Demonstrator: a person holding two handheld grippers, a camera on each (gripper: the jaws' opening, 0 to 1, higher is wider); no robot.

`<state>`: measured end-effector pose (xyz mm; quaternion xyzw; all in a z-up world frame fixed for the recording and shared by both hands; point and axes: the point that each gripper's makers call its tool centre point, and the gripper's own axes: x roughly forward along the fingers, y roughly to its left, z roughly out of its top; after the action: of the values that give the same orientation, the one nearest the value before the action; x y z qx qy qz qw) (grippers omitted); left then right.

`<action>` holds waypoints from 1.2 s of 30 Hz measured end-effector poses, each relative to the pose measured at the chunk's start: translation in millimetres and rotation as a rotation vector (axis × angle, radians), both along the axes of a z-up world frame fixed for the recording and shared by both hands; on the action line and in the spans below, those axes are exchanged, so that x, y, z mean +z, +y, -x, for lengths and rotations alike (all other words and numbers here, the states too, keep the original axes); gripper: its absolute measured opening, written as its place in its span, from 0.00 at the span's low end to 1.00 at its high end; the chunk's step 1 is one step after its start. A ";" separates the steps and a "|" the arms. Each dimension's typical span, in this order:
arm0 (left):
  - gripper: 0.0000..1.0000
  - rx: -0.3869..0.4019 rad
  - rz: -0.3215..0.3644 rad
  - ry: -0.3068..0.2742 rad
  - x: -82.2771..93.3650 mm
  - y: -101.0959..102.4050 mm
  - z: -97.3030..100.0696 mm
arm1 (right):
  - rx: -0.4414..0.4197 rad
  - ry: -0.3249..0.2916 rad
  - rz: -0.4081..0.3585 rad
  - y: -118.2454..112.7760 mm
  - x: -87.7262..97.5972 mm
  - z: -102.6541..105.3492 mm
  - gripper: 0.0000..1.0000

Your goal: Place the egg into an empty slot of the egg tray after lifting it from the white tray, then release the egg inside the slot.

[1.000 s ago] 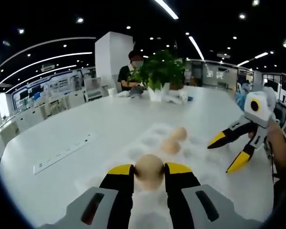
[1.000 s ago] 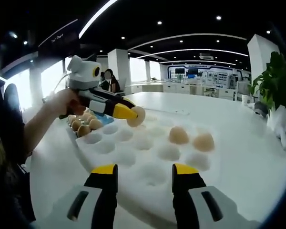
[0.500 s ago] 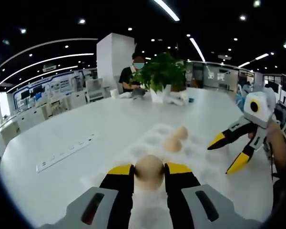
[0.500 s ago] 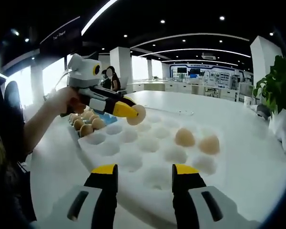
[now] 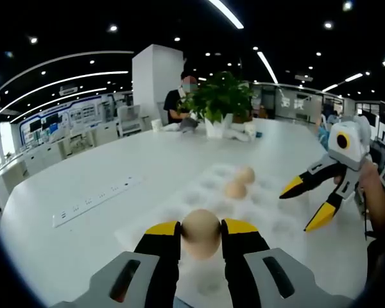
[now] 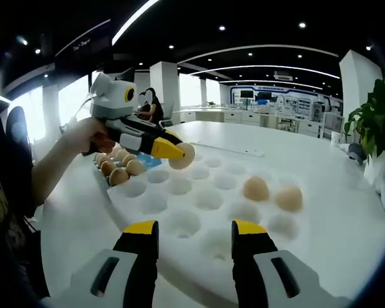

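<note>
Open-plan office, white table (image 5: 83,173). Egg (image 5: 201,233) clenched between left gripper (image 5: 201,230) jaws, held above egg tray (image 6: 179,247), whose slots are mostly empty; two eggs (image 6: 256,188) sit at its 2 o'clock. Right gripper (image 6: 194,232) spread, carrying nothing. Risks, judged: releasing high would crack or bounce the egg; off-centre lowering lands it on a ridge; excess squeeze breaks shell.

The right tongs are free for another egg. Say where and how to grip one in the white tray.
Grip an outer egg across its rounded middle, coming from above: the eggs sit packed close together, so probably only their tops are open. The right tongs are open.
</note>
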<state>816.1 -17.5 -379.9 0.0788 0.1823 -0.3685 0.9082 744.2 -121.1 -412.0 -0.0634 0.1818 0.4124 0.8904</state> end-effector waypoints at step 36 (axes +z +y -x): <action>0.28 0.020 0.017 0.042 -6.8 17.5 -11.0 | 0.015 0.013 -0.003 11.0 -7.1 5.4 0.47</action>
<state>827.1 0.0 -386.7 0.0612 0.1991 -0.3623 0.9085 738.8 -110.1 -419.1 -0.0607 0.1866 0.4198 0.8861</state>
